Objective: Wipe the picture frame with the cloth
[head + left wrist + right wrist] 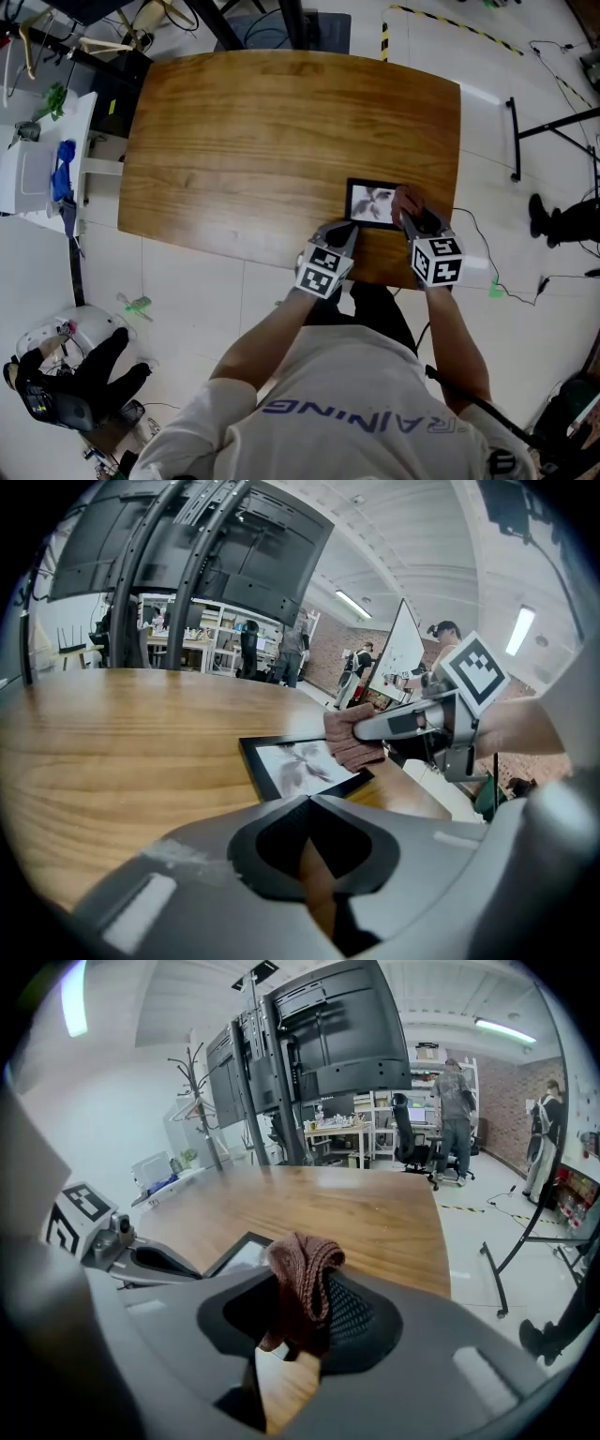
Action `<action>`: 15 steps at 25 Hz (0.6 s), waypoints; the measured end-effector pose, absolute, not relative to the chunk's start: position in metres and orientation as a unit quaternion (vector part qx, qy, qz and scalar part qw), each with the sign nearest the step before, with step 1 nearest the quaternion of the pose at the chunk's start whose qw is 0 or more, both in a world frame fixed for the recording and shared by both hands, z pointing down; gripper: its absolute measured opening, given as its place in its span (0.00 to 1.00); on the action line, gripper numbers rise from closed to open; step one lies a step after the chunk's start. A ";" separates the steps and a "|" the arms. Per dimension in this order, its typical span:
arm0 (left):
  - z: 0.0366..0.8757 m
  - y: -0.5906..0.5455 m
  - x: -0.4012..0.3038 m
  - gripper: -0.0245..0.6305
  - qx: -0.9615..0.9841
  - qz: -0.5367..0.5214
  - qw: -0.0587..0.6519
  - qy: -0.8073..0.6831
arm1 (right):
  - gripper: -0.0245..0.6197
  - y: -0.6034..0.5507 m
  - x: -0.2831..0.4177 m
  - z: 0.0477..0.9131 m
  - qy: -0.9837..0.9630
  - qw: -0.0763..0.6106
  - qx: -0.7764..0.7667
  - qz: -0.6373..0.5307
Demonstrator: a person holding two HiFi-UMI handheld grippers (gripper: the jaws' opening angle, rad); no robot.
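Observation:
A black picture frame (pixel 370 203) with a pale flower print lies flat near the wooden table's front right edge; it also shows in the left gripper view (pixel 295 766) and the right gripper view (pixel 234 1255). My right gripper (pixel 410 217) is shut on a reddish-brown knitted cloth (pixel 406 199), which rests on the frame's right end (pixel 352 738). The cloth (pixel 300 1274) bunches up between the right jaws. My left gripper (pixel 349 228) sits at the frame's near left corner, its jaws closed tip to tip (pixel 309 799) with nothing between them.
The wooden table (pixel 281 122) stretches far and left of the frame. A white shelf unit (pixel 28 169) stands at the left, with gear on the floor (pixel 66 375) below it. Cables and a person's shoes (pixel 553 220) are at the right.

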State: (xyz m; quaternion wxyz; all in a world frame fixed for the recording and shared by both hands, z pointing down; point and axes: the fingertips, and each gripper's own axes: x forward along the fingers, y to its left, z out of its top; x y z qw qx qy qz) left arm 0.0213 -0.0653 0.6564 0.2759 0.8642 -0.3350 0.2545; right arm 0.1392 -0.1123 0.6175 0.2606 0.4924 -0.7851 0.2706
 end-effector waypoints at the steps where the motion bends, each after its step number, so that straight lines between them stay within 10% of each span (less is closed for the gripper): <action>1: 0.657 -0.067 0.016 0.04 0.862 0.254 0.276 -0.340 | 0.24 -0.113 0.136 0.614 -0.789 0.254 0.490 0.269; 15: 0.658 -0.074 -0.001 0.04 0.854 0.260 0.283 -0.351 | 0.24 -0.096 0.023 0.611 -0.831 0.252 0.397 0.296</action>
